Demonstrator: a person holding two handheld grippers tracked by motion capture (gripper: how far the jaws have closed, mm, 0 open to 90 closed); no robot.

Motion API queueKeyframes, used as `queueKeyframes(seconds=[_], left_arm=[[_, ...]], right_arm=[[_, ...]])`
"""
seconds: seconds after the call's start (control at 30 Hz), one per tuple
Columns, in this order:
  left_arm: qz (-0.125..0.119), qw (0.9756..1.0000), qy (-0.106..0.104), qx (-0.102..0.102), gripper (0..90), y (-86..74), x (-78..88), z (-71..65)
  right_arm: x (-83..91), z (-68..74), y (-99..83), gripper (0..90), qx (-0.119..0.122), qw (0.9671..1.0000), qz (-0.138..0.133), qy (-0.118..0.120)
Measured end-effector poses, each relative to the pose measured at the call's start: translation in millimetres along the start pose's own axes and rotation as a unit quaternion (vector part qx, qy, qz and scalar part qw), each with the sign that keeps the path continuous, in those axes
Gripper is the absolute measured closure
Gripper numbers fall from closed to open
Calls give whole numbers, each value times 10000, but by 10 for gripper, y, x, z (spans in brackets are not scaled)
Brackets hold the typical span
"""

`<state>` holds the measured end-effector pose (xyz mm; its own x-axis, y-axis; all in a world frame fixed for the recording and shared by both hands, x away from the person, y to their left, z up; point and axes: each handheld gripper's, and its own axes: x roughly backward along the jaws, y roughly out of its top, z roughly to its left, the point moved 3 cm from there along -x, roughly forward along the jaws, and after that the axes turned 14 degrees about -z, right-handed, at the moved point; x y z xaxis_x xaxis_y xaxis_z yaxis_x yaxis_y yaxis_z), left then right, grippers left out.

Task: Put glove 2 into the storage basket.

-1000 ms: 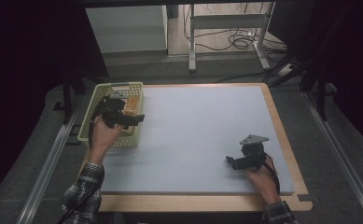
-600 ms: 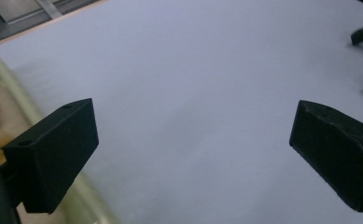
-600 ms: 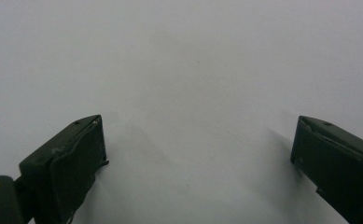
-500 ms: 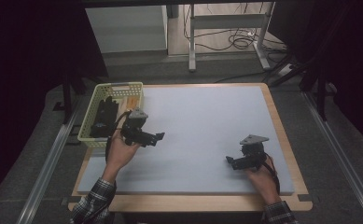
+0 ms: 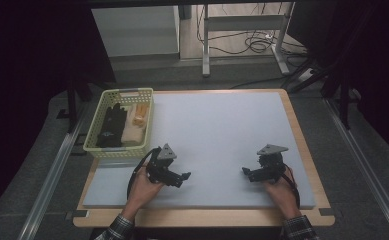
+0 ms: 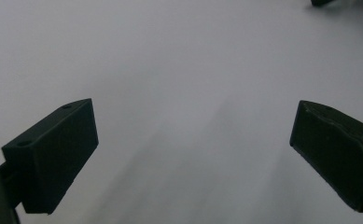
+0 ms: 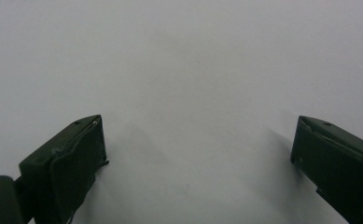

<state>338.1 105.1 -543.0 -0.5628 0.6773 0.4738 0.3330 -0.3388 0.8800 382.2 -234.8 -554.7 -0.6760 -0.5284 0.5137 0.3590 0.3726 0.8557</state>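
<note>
both grippers empty with jaws wide apart over the mat; left gripper (image 5: 184, 177) sits nearer the basket (image 5: 95, 148) holding the black glove (image 5: 111, 125), right gripper (image 5: 245, 172) well apart.

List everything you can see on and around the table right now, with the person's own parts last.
basket: one, pale yellow-green, on the table's left edge
glove: one, black, in the basket's left part
cloth piece: one, cream, in the basket beside the glove
small item: one, orange-yellow, in the basket's far right part; too small to identify
mat: one, light grey, covering the table top
table: one, wooden rim
frame legs and cables: on the floor beyond the table
left tongs: one, black, open, near front of mat
right tongs: one, black, open, front right of mat
</note>
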Motion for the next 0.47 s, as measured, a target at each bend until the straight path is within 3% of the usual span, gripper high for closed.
queueKeyframes(seconds=[0.2,0.47], left_arm=[[334,9994,15,-87,12,-210,-172,-71],[345,9994,20,-6,6,-208,-176,-59]], right_arm=[[0,1,1,27,-1,10000,2,-2],[0,0,-1,27,-1,10000,2,0]])
